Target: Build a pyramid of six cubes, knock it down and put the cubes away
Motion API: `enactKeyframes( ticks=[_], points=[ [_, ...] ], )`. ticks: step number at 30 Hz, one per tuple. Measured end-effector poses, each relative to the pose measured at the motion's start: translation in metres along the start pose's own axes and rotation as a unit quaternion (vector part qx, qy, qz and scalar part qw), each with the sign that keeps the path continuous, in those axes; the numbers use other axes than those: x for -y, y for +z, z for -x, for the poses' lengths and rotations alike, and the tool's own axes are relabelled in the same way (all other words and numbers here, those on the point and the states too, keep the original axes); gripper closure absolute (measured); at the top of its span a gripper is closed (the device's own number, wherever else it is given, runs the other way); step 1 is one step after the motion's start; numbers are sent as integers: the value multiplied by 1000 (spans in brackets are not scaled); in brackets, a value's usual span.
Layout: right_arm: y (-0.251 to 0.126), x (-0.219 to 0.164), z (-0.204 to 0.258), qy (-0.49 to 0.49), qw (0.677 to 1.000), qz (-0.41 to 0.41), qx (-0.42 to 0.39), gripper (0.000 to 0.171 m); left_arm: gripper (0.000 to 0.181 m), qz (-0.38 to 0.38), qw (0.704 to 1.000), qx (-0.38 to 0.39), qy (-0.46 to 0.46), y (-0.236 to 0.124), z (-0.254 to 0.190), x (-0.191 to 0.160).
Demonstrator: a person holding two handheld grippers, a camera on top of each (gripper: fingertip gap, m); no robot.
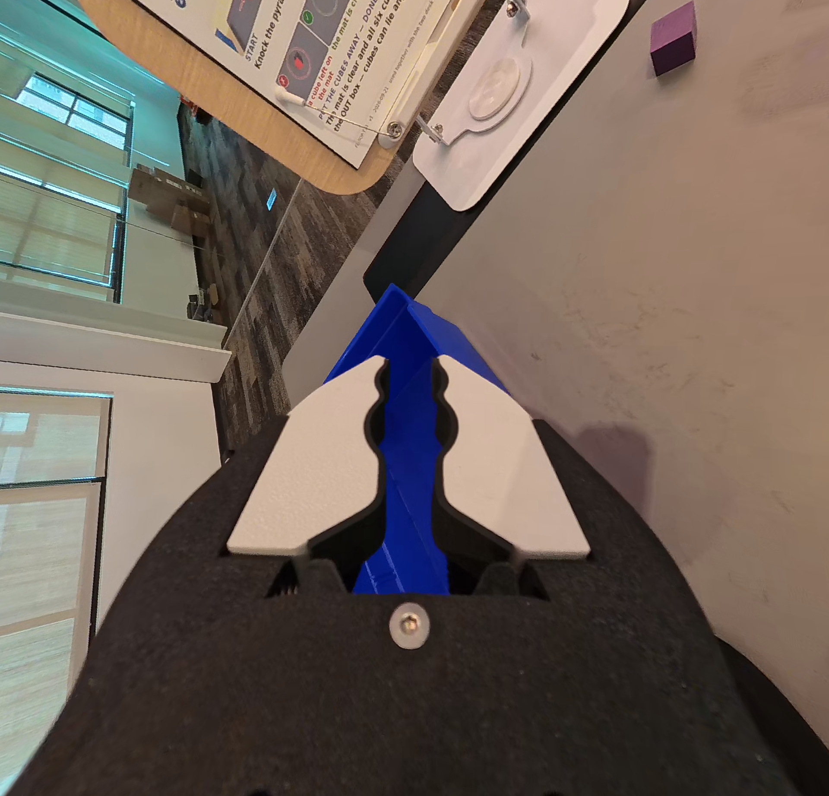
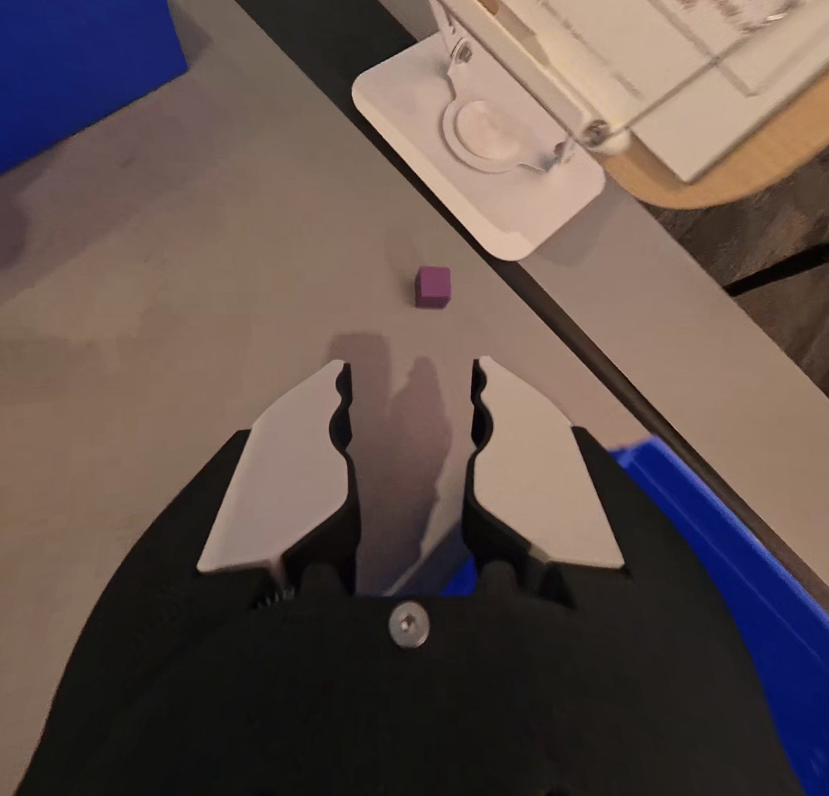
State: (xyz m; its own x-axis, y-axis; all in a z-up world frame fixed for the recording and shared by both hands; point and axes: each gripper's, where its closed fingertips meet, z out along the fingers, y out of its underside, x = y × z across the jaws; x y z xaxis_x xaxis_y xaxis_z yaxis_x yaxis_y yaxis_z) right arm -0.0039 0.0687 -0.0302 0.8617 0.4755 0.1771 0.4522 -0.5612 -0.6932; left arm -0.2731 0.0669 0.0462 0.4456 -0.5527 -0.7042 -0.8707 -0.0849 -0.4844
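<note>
Left wrist view: my left gripper (image 1: 409, 361) hangs over the blue box (image 1: 442, 339), fingers a narrow gap apart, holding nothing; the purple cube (image 1: 673, 41) lies well apart on the grey mat (image 1: 650, 281).

Right wrist view: my right gripper (image 2: 412, 364) is spread wide and empty, the cube (image 2: 432, 287) just ahead. I should centre it between the fingers, descend squarely, then close.
</note>
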Motion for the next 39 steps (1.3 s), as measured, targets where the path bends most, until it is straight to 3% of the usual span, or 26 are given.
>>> enactKeyframes(
  ticks=[4,7,12,13,15,19,22,24,26,28,31,34,39],
  points=[
    [80,8,-5,-3,999,45,-1,122,164,-4,1000,-7,-1,1,-1,0],
    [118,2,-15,-7,997,73,-16,126,164,-16,1000,-2,-12,-2,6,1],
    [155,-15,-14,26,994,109,10,127,164,-20,999,-2,-26,-4,12,-3],
    [157,-21,-15,25,992,122,4,139,164,-18,999,-2,-27,-4,12,-5],
    [156,-21,-12,24,992,123,9,141,164,-14,1000,-2,-27,-4,13,-6],
    [108,16,5,2,998,65,18,141,164,-13,1000,-3,-26,-3,12,-6],
    [15,57,3,-35,998,-49,-29,141,164,-8,1000,-3,-20,-2,11,-7],
    [-54,57,-22,-30,991,-99,-82,142,164,-9,1000,-3,-19,-2,10,-5],
    [-99,27,-60,24,990,-92,-107,142,164,-11,1000,-3,-19,-2,9,-3],
    [-111,-18,-98,93,989,-60,-101,142,164,-10,1000,-3,-16,-1,6,0],
    [-77,-85,-131,192,980,14,-55,141,164,-10,1000,-8,-2,2,-5,8],
    [-32,-141,-135,211,969,121,-33,140,164,-11,1000,-14,17,5,-16,14],
    [4,-179,-126,185,960,210,-24,140,164,-2,999,-19,31,10,-25,16]
  ],
)
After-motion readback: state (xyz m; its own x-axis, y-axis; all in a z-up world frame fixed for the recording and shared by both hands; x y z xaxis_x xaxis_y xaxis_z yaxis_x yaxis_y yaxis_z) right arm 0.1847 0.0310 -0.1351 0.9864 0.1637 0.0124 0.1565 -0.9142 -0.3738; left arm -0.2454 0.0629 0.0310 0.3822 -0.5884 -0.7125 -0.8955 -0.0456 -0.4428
